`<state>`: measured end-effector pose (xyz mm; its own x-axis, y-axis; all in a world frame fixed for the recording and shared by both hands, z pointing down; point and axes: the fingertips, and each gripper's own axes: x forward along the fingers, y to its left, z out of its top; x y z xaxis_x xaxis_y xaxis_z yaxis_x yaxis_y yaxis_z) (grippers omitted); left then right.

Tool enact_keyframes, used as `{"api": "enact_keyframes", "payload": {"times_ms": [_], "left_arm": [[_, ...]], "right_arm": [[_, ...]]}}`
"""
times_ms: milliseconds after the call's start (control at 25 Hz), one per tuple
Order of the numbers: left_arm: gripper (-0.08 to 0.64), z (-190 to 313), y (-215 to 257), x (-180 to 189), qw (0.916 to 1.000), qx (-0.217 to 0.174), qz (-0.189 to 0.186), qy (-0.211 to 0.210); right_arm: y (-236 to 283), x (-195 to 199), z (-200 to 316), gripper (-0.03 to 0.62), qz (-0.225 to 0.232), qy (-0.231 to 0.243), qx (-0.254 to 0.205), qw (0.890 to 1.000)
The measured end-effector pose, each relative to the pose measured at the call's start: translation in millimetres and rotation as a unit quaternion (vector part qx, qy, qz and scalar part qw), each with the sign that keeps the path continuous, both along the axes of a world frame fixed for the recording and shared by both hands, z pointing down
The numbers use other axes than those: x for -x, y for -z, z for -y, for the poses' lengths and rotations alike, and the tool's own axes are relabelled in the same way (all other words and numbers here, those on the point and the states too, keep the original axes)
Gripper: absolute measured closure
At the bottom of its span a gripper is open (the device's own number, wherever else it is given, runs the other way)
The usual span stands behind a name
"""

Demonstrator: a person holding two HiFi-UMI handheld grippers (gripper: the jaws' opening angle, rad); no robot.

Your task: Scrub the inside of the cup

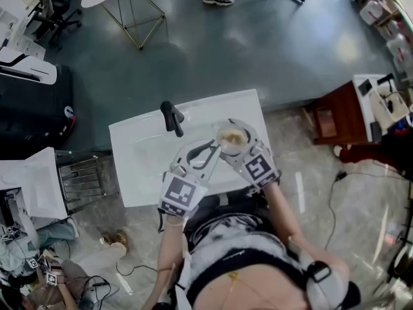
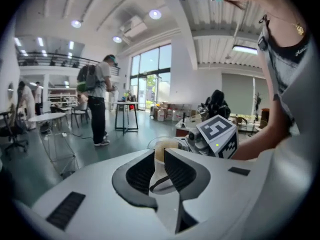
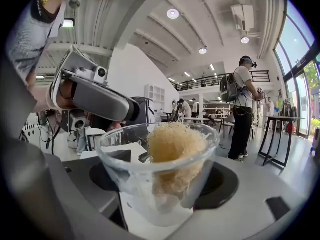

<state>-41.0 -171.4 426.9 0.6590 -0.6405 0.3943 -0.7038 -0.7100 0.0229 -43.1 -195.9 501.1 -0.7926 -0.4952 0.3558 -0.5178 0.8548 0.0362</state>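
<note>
A black faucet (image 1: 171, 118) stands on the white sink (image 1: 126, 166).

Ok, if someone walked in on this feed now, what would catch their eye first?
The clear glass cup stuffed with a tan fibrous scrubber, clamped in the right gripper and filling its view. Next, the left gripper close beside it, jaws apart and empty, both above the white sink with its black faucet.

We find bright, even light from tall windows (image 2: 150, 74) and round ceiling lamps (image 2: 155, 14). Both gripper views bend at their dark circular edges, and the cup (image 3: 120, 174) nearest our lens blurs softly.
</note>
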Motion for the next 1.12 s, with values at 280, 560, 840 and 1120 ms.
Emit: {"api": "enact_keyframes", "payload": {"times_ms": [280, 560, 840, 1120], "left_arm": [[0.466, -22.7, 0.4, -11.1, 0.9885, -0.008, 0.110, -0.103], [0.419, -40.0, -8.0, -14.4, 0.9631, -0.011, 0.207, -0.172], [0.419, -46.7, -30.0, -18.5, 0.9203, -0.020, 0.326, -0.215], [0.419, -54.5, -41.2, -30.3, 0.9011, -0.021, 0.355, -0.248]], "right_arm": [[5.7, 18.2, -33.4, 0.194, -0.013, 0.005, 0.000, 1.000], [8.2, 27.5, -54.2, 0.193, -0.038, 0.010, -0.018, 0.999], [-1.5, 23.1, -62.3, 0.193, -0.063, 0.004, -0.034, 0.997], [0.1, 27.7, -68.6, 0.193, -0.078, 0.009, -0.047, 0.996]]}}
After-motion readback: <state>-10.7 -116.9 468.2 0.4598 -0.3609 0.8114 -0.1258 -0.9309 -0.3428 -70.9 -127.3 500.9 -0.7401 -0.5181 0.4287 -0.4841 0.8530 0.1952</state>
